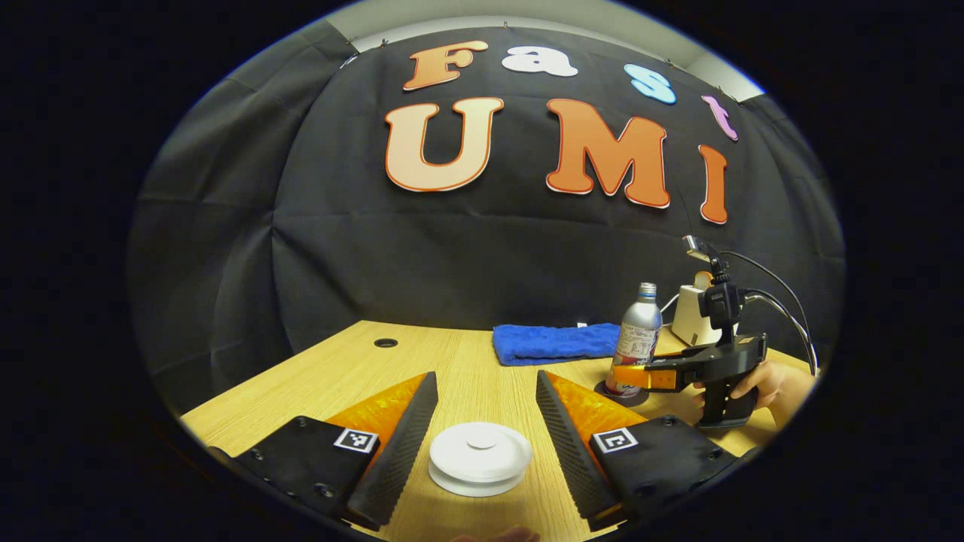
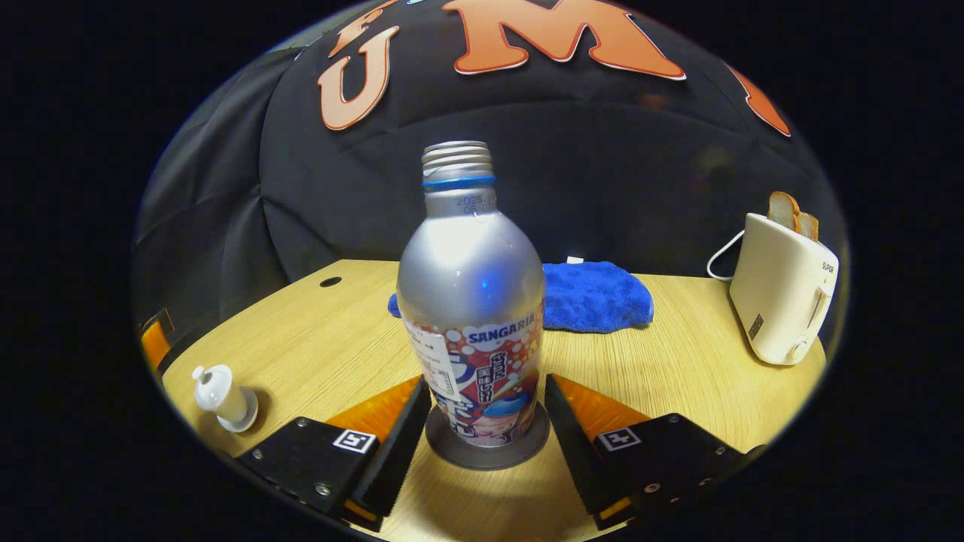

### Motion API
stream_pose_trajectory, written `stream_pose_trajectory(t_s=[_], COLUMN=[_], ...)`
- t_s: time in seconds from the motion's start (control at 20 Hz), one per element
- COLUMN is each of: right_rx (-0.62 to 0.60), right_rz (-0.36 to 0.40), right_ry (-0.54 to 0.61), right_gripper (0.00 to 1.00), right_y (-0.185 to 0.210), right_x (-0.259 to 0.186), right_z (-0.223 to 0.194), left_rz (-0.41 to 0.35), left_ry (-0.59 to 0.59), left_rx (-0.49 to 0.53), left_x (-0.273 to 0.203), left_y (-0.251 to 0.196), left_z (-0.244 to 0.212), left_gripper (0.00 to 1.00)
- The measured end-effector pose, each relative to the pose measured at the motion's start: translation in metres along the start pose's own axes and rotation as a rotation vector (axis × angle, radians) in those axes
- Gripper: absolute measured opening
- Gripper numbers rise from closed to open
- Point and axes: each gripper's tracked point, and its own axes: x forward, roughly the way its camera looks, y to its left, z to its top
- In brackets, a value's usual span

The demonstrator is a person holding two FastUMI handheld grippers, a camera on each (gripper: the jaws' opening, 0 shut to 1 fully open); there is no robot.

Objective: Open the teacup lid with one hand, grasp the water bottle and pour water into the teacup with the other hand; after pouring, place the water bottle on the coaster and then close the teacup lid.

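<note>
bottle standing on its coaster, lid lying between spread fingers

in the left gripper view, the left gripper [image 1: 482, 444] is hovering with its ridged fingers spread wide, released, either side of the round white teacup lid [image 1: 480, 456], touching neither edge. the lid is lying flat on the pale wood-grain table [image 1: 467, 361]. farther back a fluffy blue towel [image 1: 556, 342] is lying folded, and to its right the right gripper [image 1: 629, 376], held by a hand [image 1: 768, 382], is reaching at the bottle's base.

in the right gripper view, a small white knobbed piece [image 2: 223, 397] is sitting at the left. the silver metal water bottle [image 2: 471, 301], uncapped, is standing upright on the dark round coaster [image 2: 488, 450]; the fingers are flanking it, apart, gripping nothing. a cream toaster [image 2: 783, 297] holding bread is standing at the right.
</note>
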Motion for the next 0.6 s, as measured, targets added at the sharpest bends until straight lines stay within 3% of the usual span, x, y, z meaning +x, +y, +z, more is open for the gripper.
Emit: stream_pose_trajectory(t_s=[0.1, 0.6], right_rx=[-0.034, -0.101], right_rz=[-0.016, -0.078], right_ry=[-0.04, -0.33], right_gripper=[0.98, 0.98], right_y=[-0.001, -0.005], right_x=[-0.018, -0.161], right_z=[0.012, 0.079], left_rz=[0.011, 0.0], left_ry=[-0.027, -0.101], left_rx=[-0.006, 0.001], left_x=[-0.005, -0.026], left_y=[-0.002, -0.033], left_z=[0.013, 0.057], left_gripper=[0.92, 0.91])
